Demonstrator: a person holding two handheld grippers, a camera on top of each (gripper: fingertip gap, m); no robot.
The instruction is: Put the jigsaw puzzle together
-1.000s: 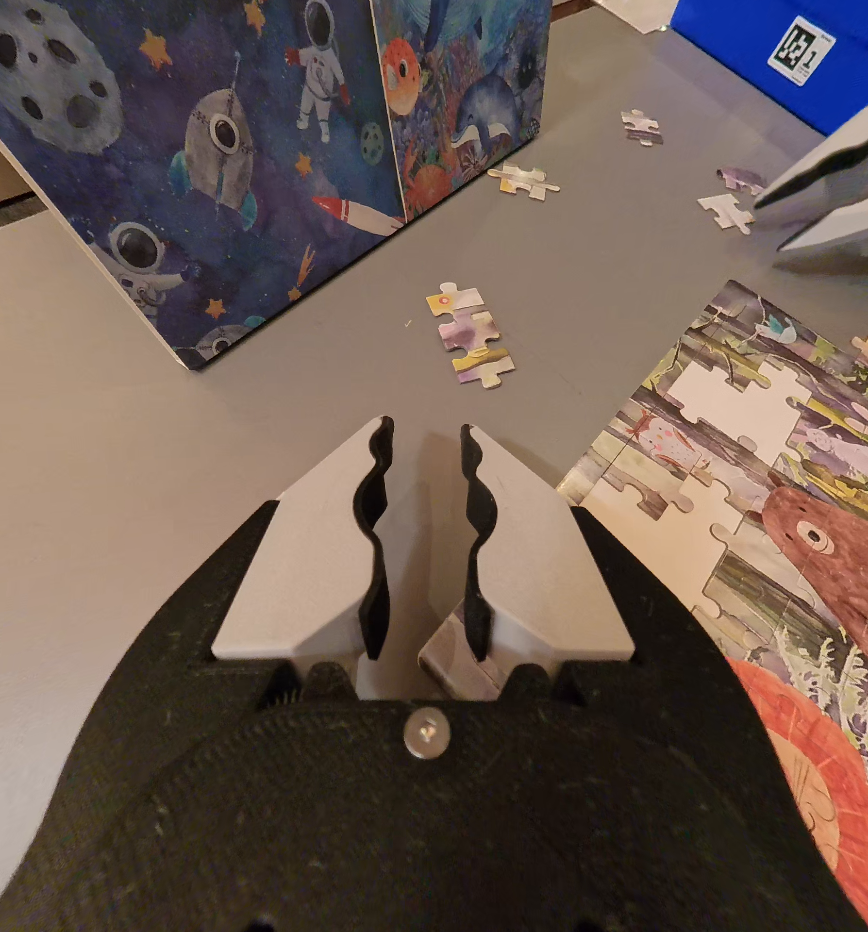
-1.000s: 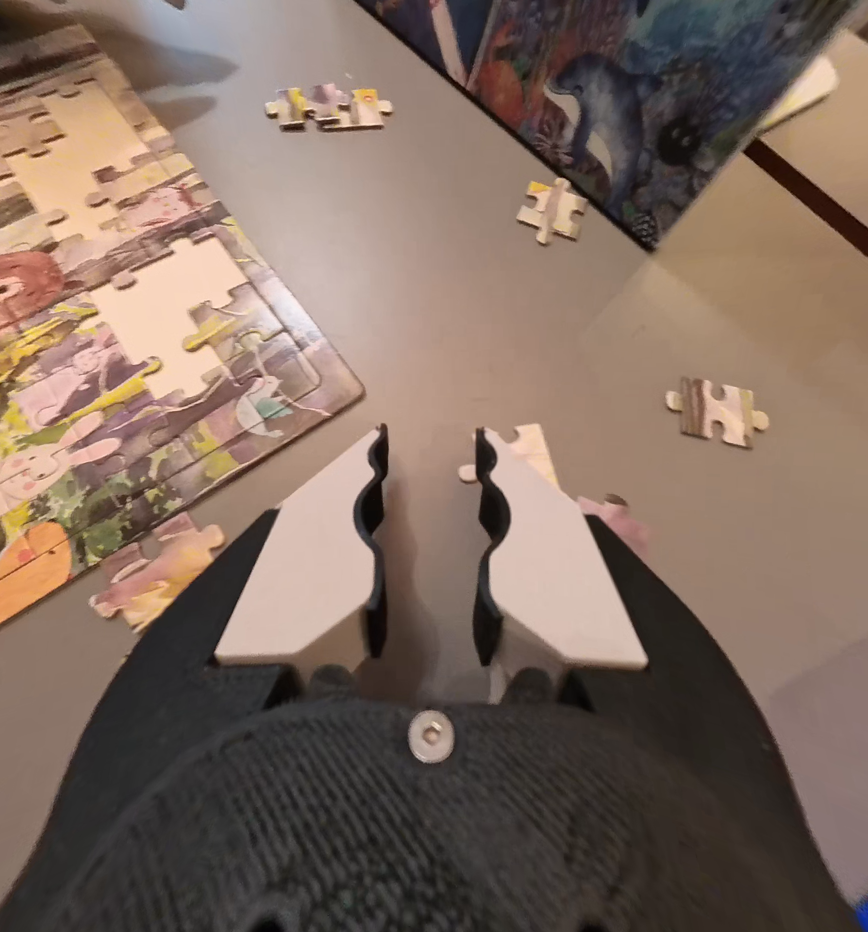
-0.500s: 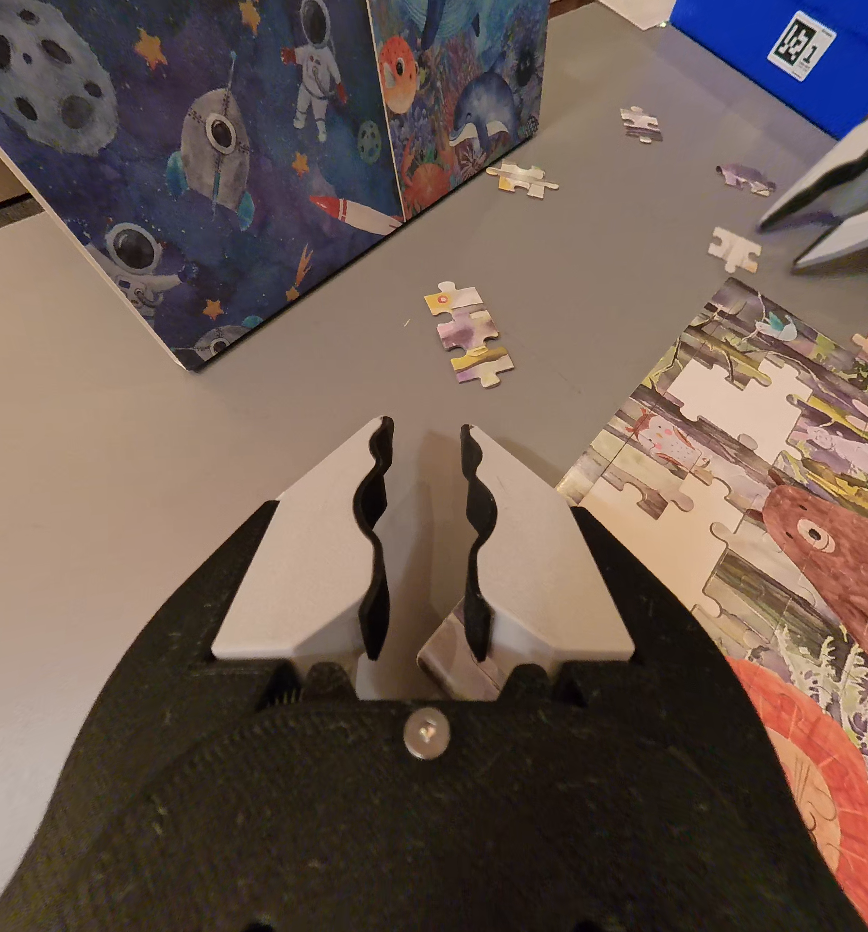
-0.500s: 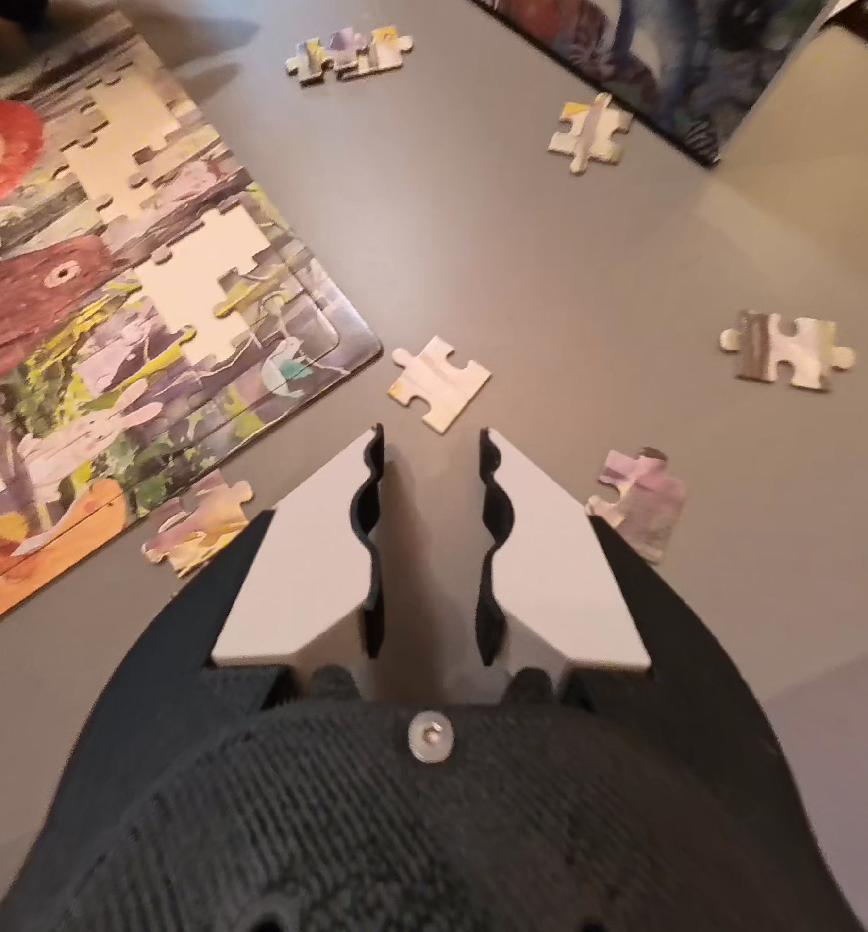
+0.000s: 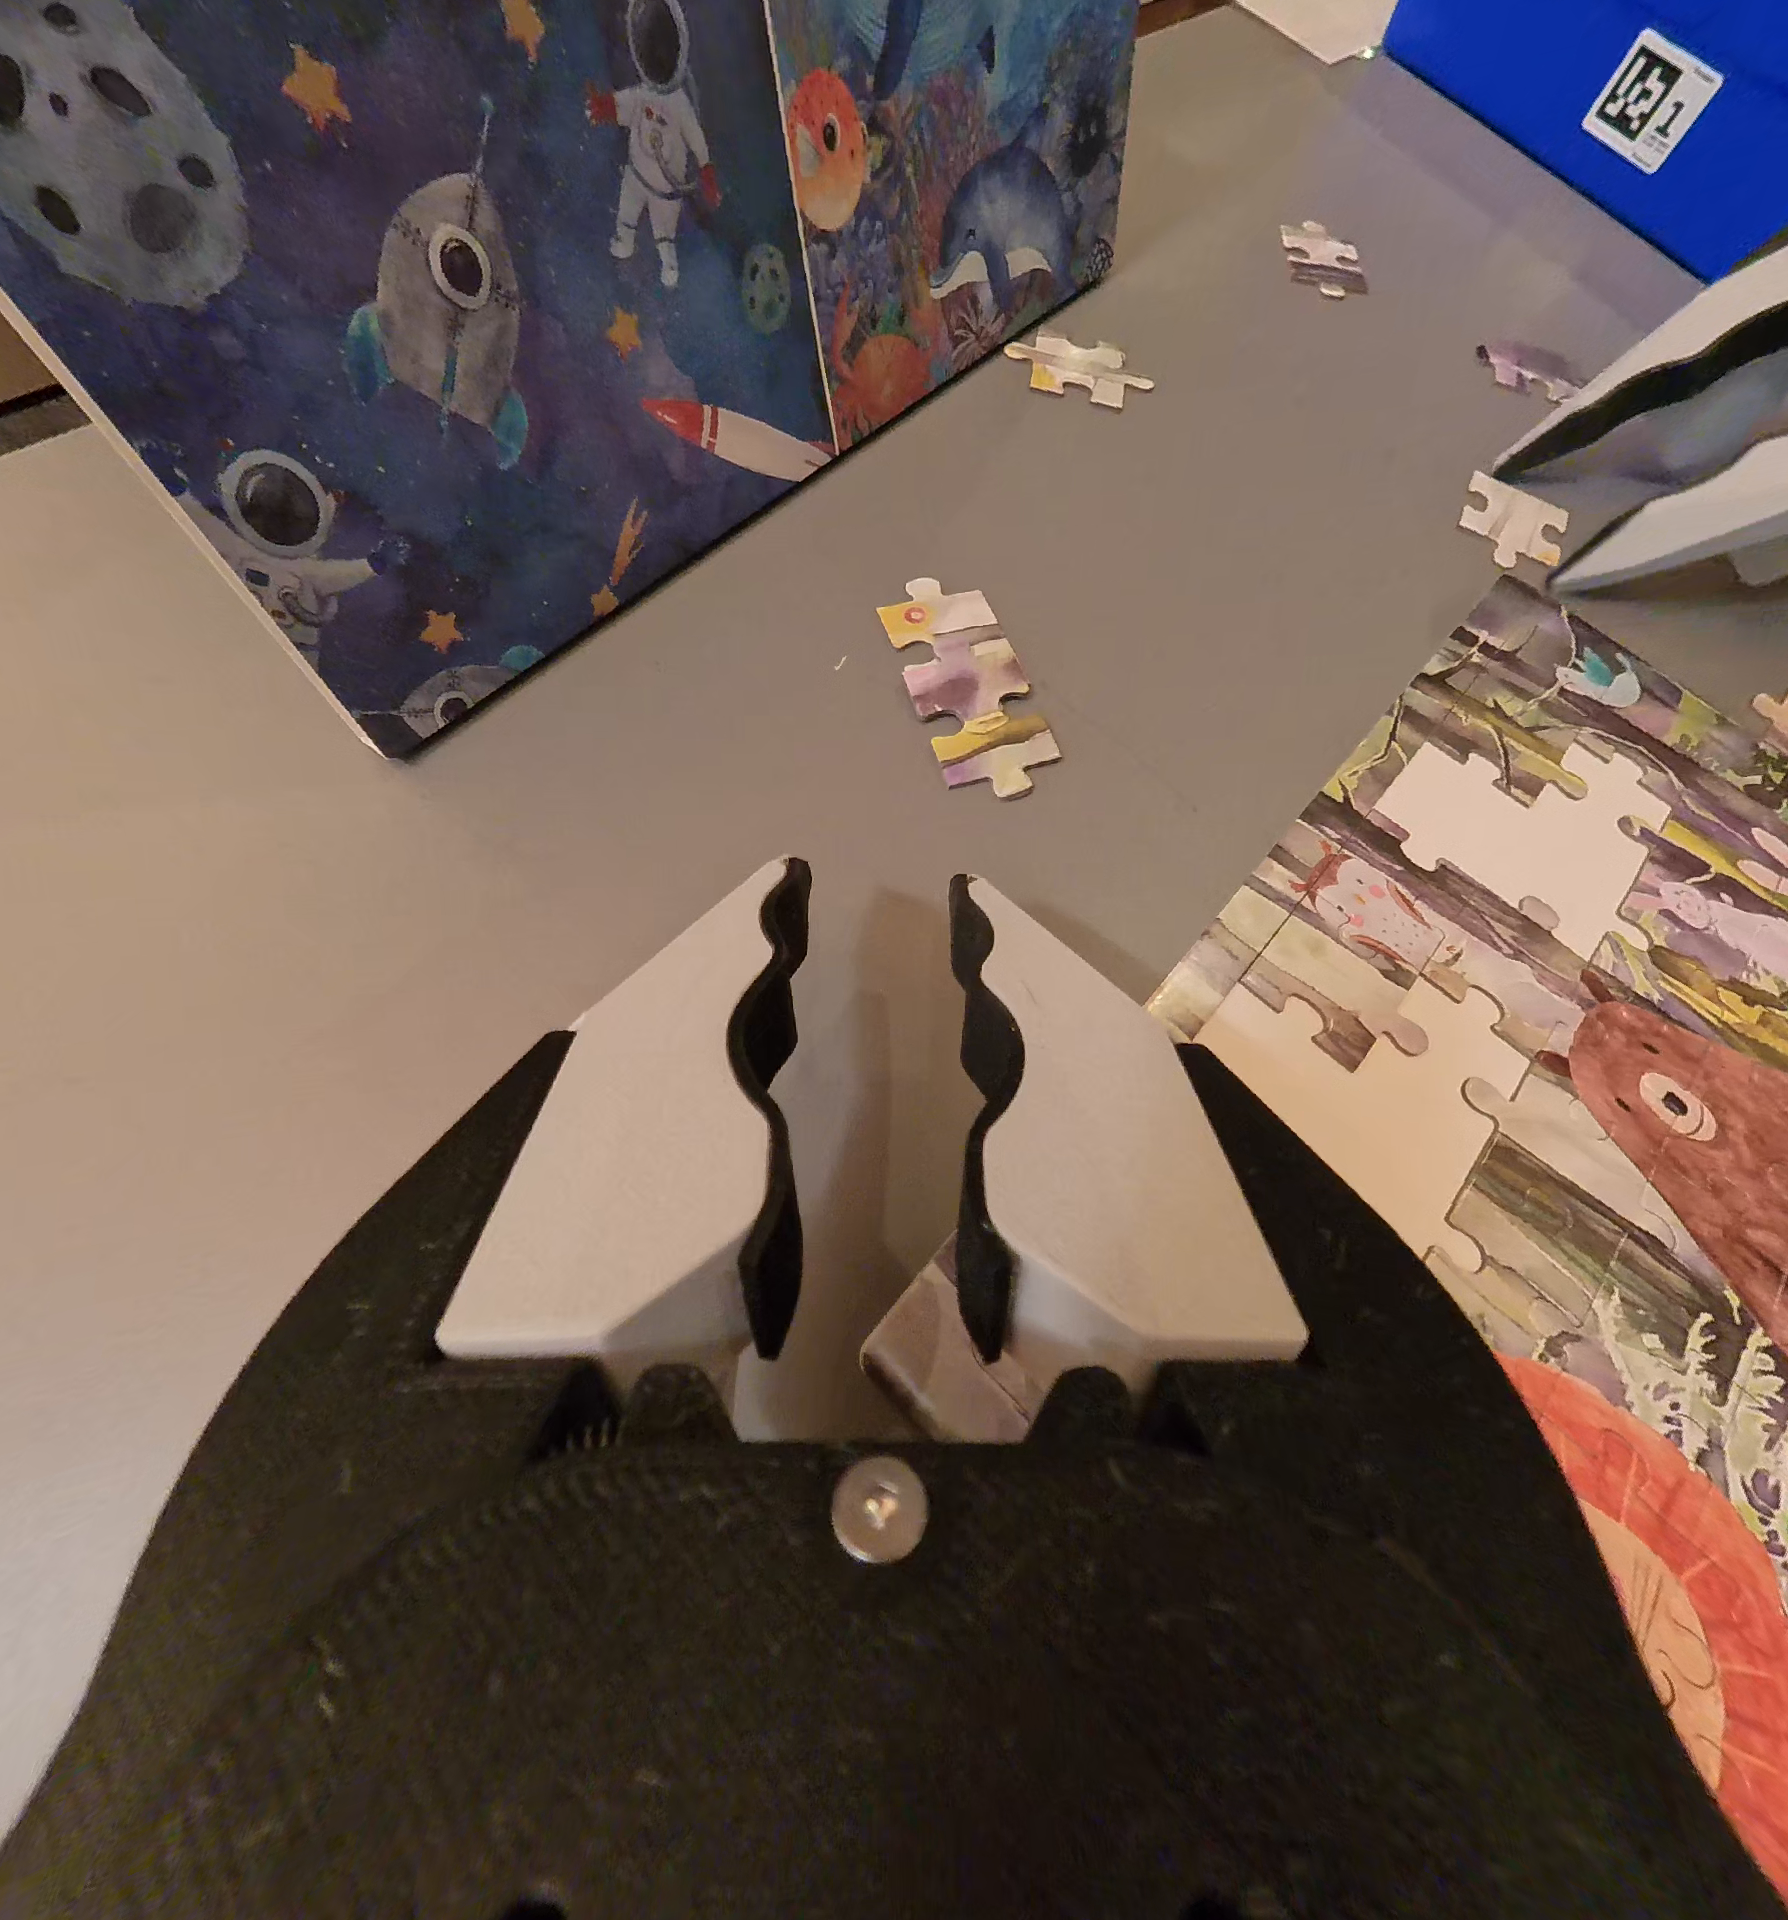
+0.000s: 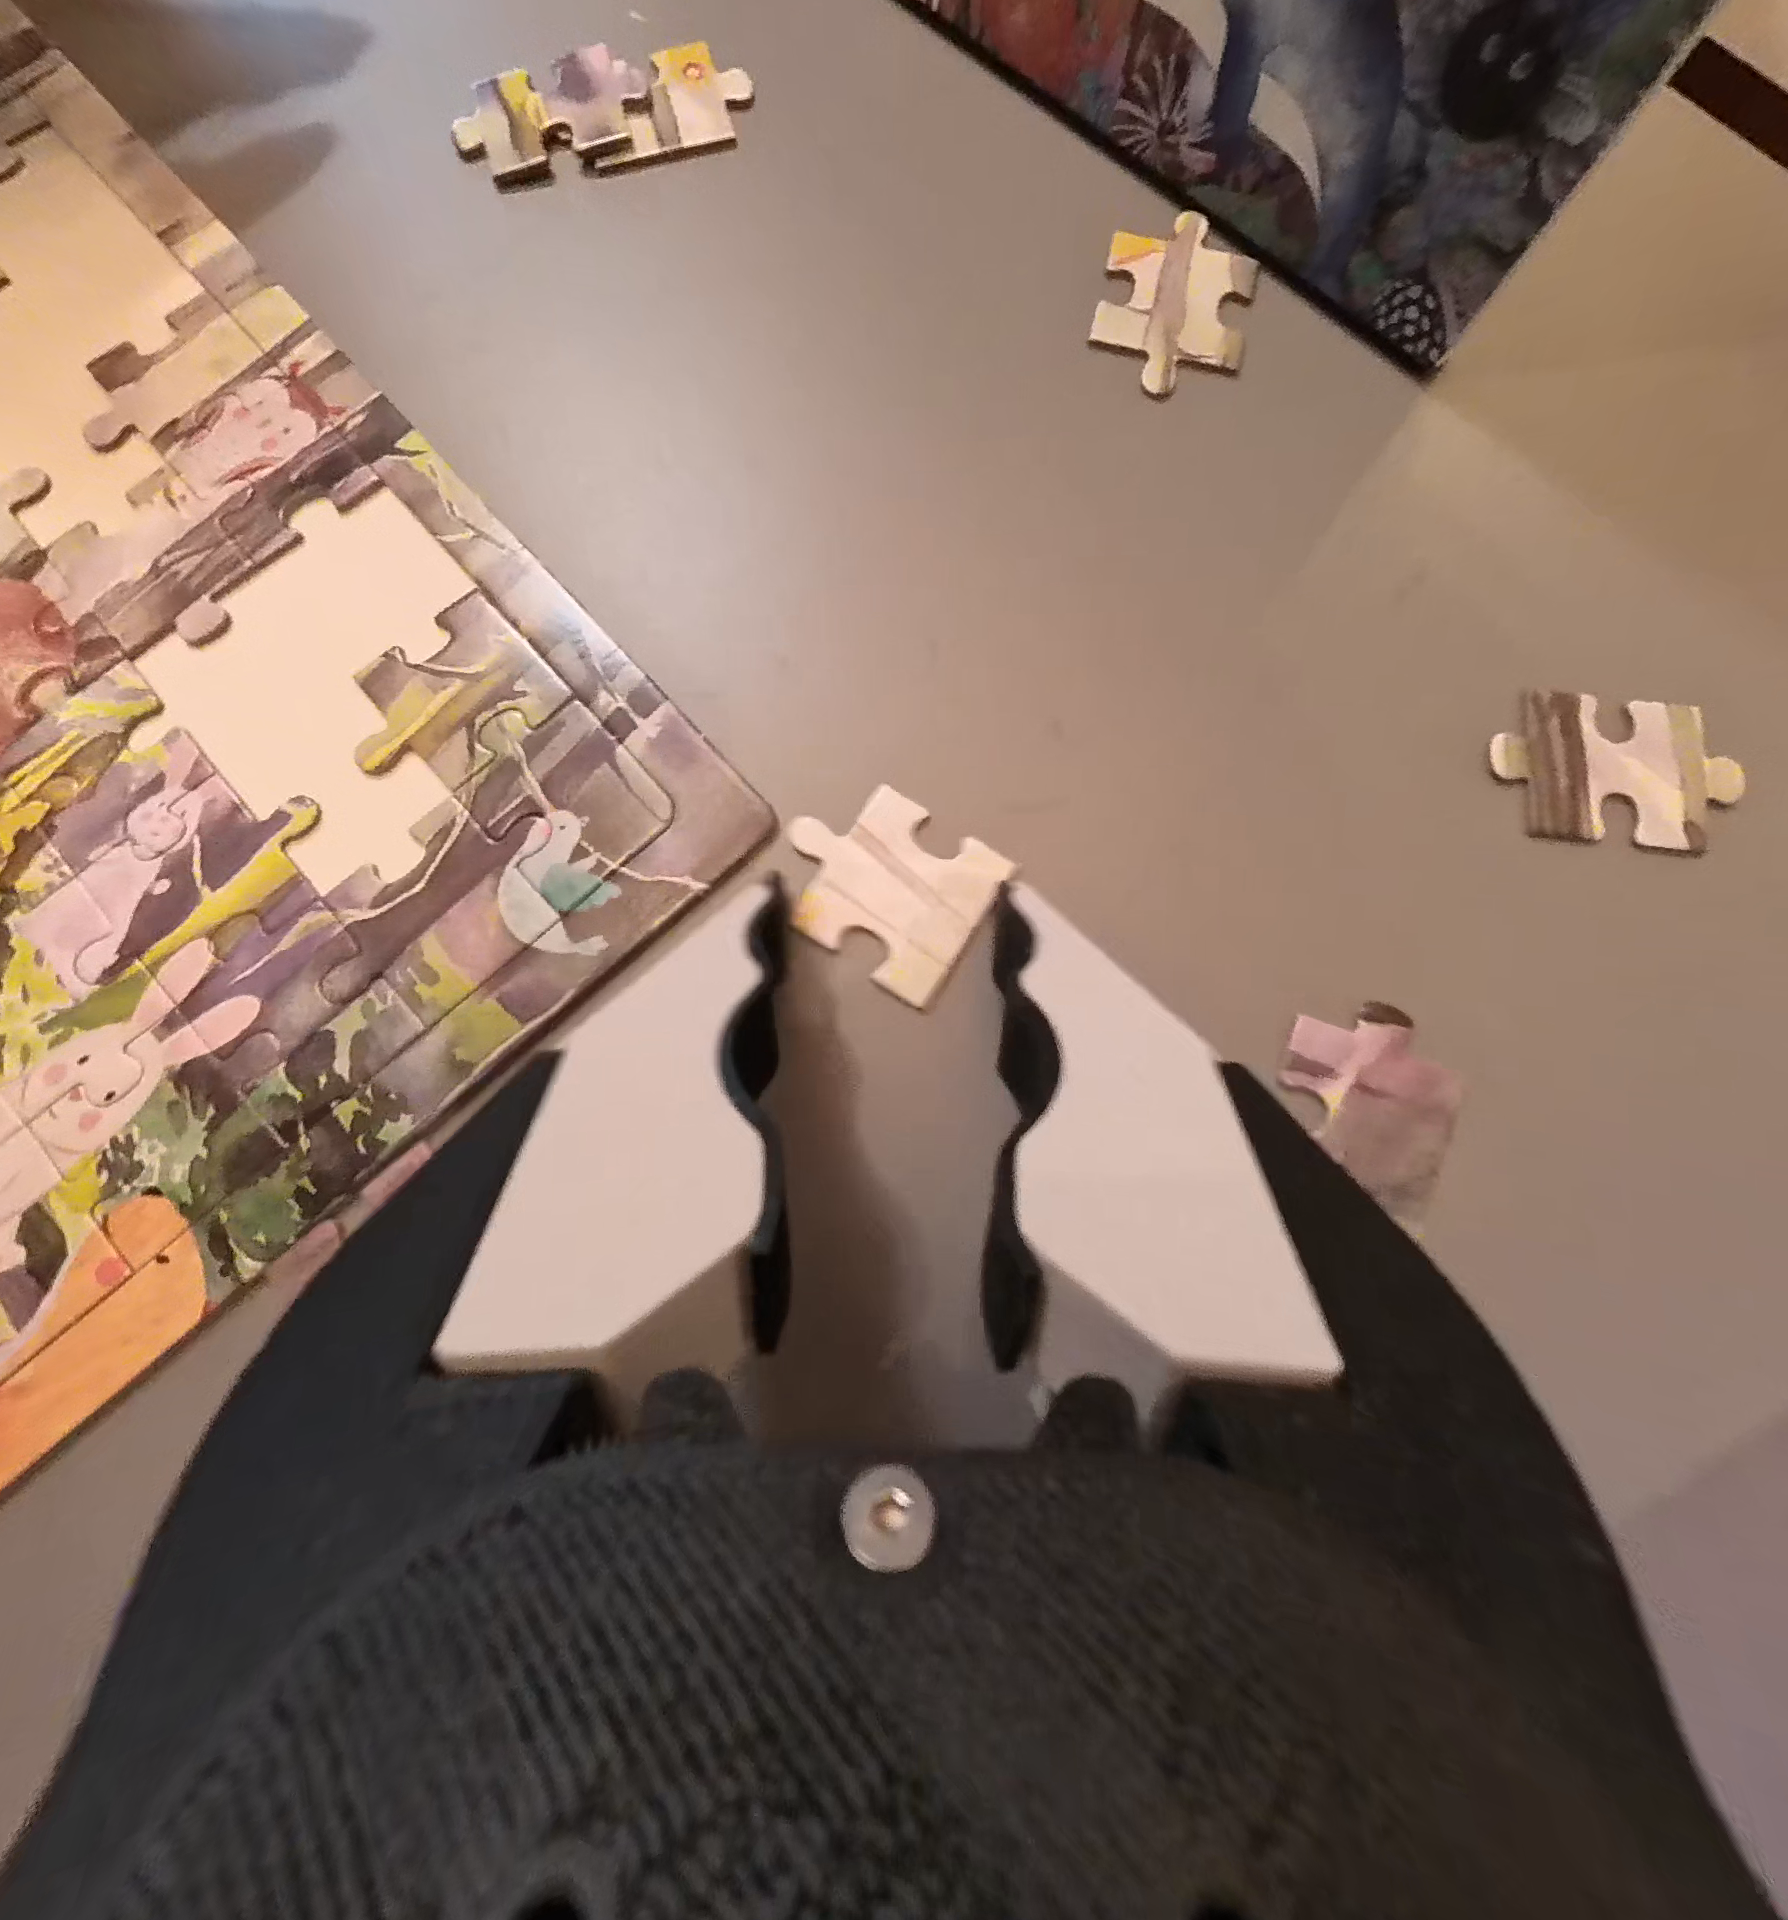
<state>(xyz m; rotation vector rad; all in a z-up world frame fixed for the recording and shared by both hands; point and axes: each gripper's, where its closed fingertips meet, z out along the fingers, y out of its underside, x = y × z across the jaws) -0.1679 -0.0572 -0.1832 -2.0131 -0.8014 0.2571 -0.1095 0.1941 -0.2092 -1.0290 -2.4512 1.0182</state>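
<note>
On the grey tabletop point(image 5: 246, 935), the half-built woodland jigsaw puzzle point(image 6: 246, 831) lies flat beside the tall illustrated space-and-sea box point(image 5: 402, 312). My left gripper point(image 5: 877, 883) hovers low over bare table by the puzzle's corner, its jaws parted and holding nothing. My right gripper point(image 6: 890, 899) tilts down, jaws apart, tips flanking 1 pale cream loose piece point(image 6: 900, 894) just off the puzzle's corner, not clamped. A joined strip of 3 purple-yellow pieces point(image 5: 968, 698) lies farther out.
</note>
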